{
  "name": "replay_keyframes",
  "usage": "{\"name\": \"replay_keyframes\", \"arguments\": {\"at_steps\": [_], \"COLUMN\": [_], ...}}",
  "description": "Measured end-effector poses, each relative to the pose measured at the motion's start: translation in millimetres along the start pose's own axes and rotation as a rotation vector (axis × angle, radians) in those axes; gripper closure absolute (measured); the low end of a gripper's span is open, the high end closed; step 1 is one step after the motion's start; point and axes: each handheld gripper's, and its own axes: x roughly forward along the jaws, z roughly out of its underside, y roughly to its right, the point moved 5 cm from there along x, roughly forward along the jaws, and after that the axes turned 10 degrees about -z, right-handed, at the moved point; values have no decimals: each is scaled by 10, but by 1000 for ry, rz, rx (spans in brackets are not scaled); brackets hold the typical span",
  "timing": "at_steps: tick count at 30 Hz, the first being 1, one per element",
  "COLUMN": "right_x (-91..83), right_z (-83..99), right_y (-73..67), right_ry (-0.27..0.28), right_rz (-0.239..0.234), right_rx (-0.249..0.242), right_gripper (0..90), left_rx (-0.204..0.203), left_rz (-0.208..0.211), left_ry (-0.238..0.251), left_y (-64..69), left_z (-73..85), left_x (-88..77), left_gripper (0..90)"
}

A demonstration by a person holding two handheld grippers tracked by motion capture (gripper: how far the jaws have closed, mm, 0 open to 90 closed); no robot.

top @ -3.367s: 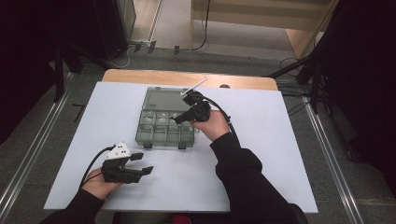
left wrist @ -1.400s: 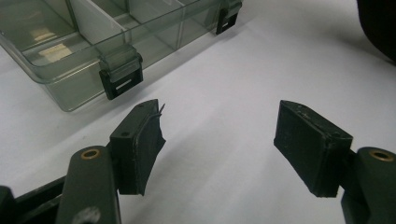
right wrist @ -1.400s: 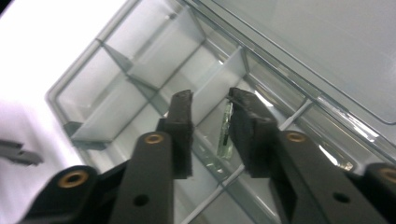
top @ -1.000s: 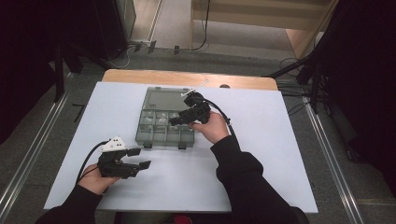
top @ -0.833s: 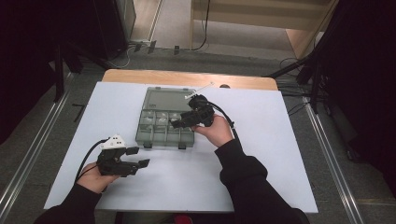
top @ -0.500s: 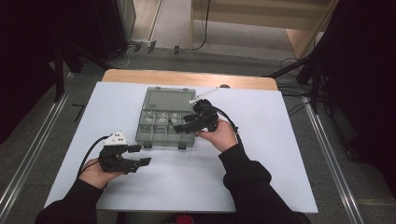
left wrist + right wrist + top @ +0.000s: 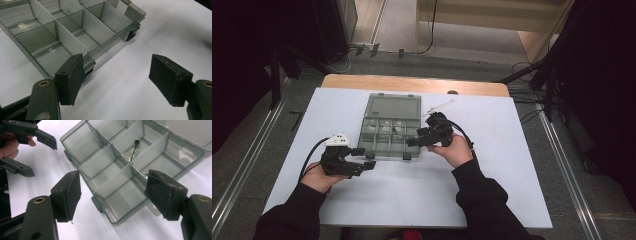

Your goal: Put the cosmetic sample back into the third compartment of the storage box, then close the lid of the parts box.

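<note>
Right gripper [image 7: 412, 142] has drawn back from over the organiser box [image 7: 389, 131] to its near right corner, jaws just opening, empty. Left gripper [image 7: 368, 161] gapes wide beside the front latch, holding nothing. Box lies open mid-desk [image 7: 512, 165]; closing probably follows.

Compartment box [image 7: 389, 131] mid-table [image 7: 522, 165], small part [image 7: 134, 151] inside; left gripper [image 7: 367, 165] front-left, right gripper [image 7: 412, 142] front-right

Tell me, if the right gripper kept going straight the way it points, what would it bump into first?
Most likely the near front wall of the compartment box, which lies right ahead between the right gripper's open jaws. Depth is hard to judge, so it might pass just above the rim.
</note>
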Motion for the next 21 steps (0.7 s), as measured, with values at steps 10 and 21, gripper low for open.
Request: {"name": "replay_keyframes", "arguments": {"at_steps": [10, 21], "right_x": [-31, -6], "right_z": [113, 156], "right_y": [49, 43], "right_ry": [4, 3], "right_rz": [19, 30], "right_rx": [28, 41], "right_gripper": [292, 291], "left_rx": [-14, -28], "left_rz": [8, -37], "left_ry": [17, 42], "left_y": [-57, -318], "left_z": [-107, -271], "left_x": [45, 114], "left_gripper": [277, 279]}}
